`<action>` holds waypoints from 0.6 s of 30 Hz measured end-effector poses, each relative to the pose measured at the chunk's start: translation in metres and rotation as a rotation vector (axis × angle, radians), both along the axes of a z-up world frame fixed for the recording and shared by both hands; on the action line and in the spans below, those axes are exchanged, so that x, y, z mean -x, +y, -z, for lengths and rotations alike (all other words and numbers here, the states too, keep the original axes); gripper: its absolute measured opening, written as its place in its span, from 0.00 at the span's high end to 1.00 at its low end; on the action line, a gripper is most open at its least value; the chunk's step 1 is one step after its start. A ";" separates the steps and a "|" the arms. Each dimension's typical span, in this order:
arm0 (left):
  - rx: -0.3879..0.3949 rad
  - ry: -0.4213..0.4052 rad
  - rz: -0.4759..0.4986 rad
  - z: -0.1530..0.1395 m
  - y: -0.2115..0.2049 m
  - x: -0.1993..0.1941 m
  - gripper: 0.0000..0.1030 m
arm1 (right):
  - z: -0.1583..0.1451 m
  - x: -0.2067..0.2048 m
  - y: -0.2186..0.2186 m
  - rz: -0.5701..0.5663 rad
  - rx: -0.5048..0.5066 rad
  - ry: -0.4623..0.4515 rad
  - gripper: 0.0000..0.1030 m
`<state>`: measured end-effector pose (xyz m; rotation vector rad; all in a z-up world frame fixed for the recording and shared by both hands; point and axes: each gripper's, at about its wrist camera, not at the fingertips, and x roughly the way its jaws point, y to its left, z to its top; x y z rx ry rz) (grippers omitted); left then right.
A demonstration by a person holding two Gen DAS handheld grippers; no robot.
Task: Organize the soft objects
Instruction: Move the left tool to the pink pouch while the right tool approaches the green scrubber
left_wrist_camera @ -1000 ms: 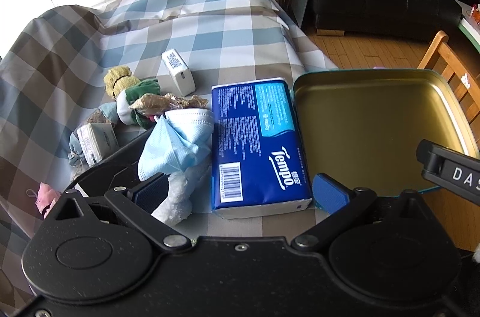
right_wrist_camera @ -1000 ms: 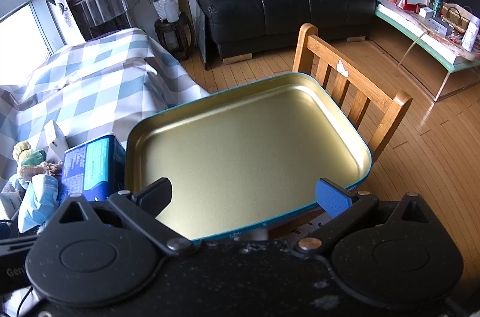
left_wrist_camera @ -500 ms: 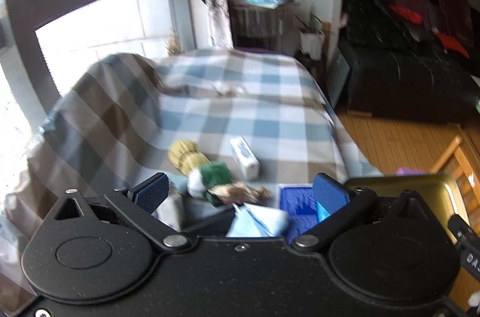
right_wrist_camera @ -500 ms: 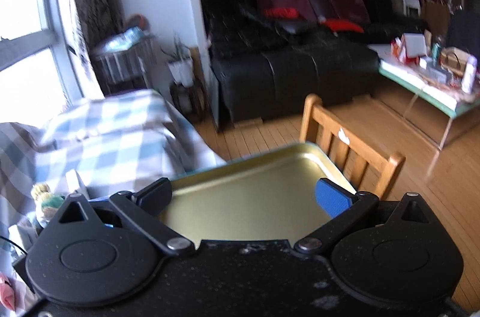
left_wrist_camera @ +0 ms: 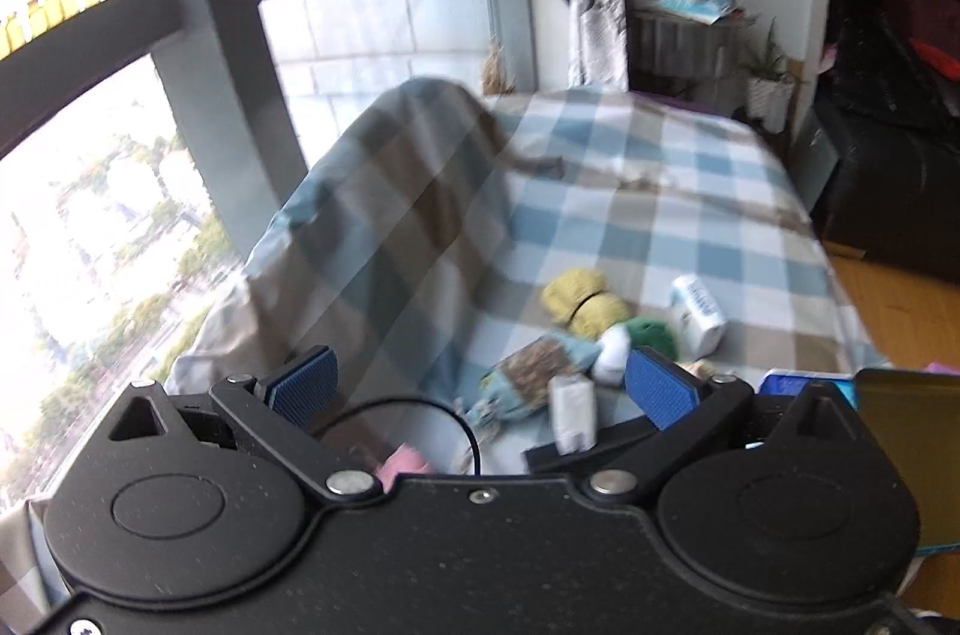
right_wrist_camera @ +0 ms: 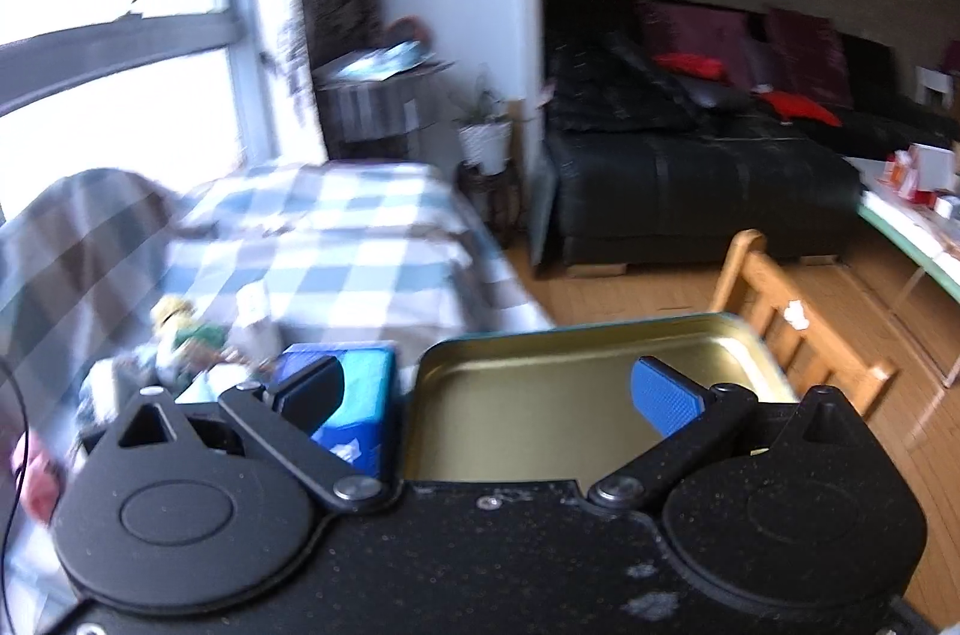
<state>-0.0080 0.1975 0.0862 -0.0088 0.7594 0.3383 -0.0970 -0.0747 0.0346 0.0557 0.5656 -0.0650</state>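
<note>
Both my tools, left tool [left_wrist_camera: 480, 386] and right tool [right_wrist_camera: 489, 392], hang with fingers apart and empty. The soft toys [left_wrist_camera: 591, 314] lie heaped on the checked surface [left_wrist_camera: 630, 215], with the tin [right_wrist_camera: 576, 395] just beyond the tissue pack [right_wrist_camera: 360, 395]. From this high, blurred view I could snag the cable [left_wrist_camera: 420, 410] or pinch the cloth itself.

Left gripper [left_wrist_camera: 480, 386] and right gripper [right_wrist_camera: 489, 389], both jaws wide apart, empty.

**Where everything sits on the bed**

We see the soft objects [left_wrist_camera: 576, 329] clustered low and right of centre in the left wrist frame, on the bedcover [left_wrist_camera: 630, 215]. In the right wrist frame, the tissue pack [right_wrist_camera: 354, 395] lies just left of the tray [right_wrist_camera: 576, 371]; a chair [right_wrist_camera: 798, 329] stands at the tray's right, and a sofa [right_wrist_camera: 690, 191] sits behind.
</note>
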 end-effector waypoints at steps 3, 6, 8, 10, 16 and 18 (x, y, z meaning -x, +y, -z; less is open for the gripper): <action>0.010 0.041 -0.035 0.013 0.018 0.003 0.04 | 0.005 0.000 0.014 -0.057 -0.016 0.046 0.01; 0.049 0.091 -0.070 0.030 0.032 0.000 0.04 | 0.008 0.003 0.028 -0.112 0.020 0.051 0.01; 0.080 0.132 -0.101 0.043 0.042 -0.002 0.06 | 0.008 0.006 0.036 -0.132 0.062 0.041 0.01; 0.100 0.169 -0.127 0.057 0.049 -0.002 0.10 | 0.010 0.007 0.040 -0.151 0.076 0.053 0.01; 0.138 0.249 -0.158 0.099 0.057 -0.003 0.13 | 0.020 0.000 0.047 -0.208 0.049 0.130 0.01; 0.150 0.269 -0.161 0.111 0.058 -0.005 0.13 | 0.024 -0.002 0.052 -0.228 0.060 0.144 0.01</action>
